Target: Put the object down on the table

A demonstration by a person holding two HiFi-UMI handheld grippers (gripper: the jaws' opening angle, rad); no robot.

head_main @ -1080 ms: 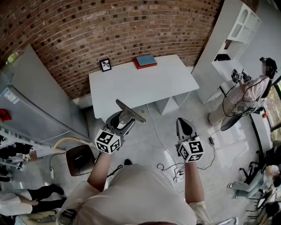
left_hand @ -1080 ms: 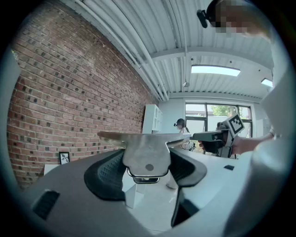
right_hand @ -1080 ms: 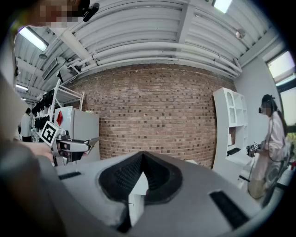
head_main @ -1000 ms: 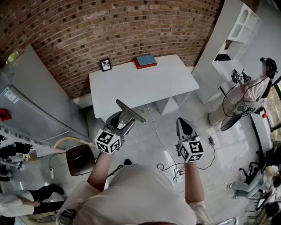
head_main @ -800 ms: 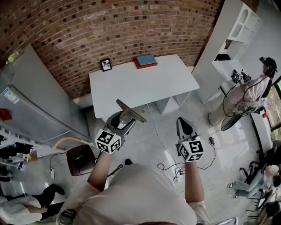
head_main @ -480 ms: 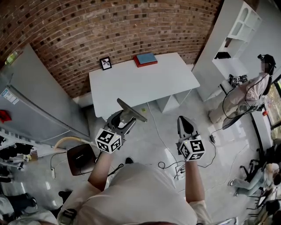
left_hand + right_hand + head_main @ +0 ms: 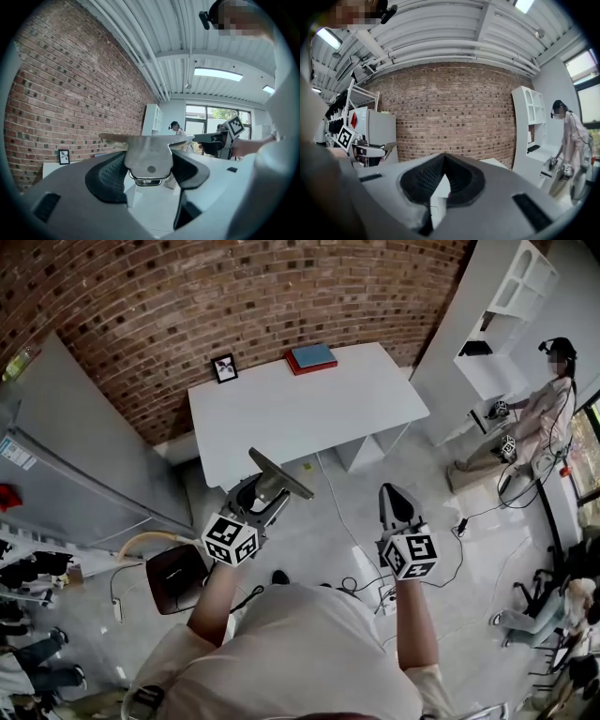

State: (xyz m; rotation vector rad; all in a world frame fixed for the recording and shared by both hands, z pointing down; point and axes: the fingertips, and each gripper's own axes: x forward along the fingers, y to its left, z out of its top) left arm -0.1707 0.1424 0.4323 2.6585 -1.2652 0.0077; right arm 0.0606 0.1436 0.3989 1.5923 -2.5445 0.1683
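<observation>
The flat metal tool (image 7: 280,475) is pinched between the left gripper's (image 7: 266,495) jaws, its wide blade lying crosswise just past their tips. The white table (image 7: 309,413) stands ahead of both grippers, well apart from them. The right gripper's (image 7: 394,493) jaws are pressed together on nothing.

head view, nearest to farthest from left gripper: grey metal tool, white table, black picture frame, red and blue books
1. Grey metal tool: held by left gripper
2. White table: ahead
3. Black picture frame, back left; red and blue books, back middle: too close to call
</observation>
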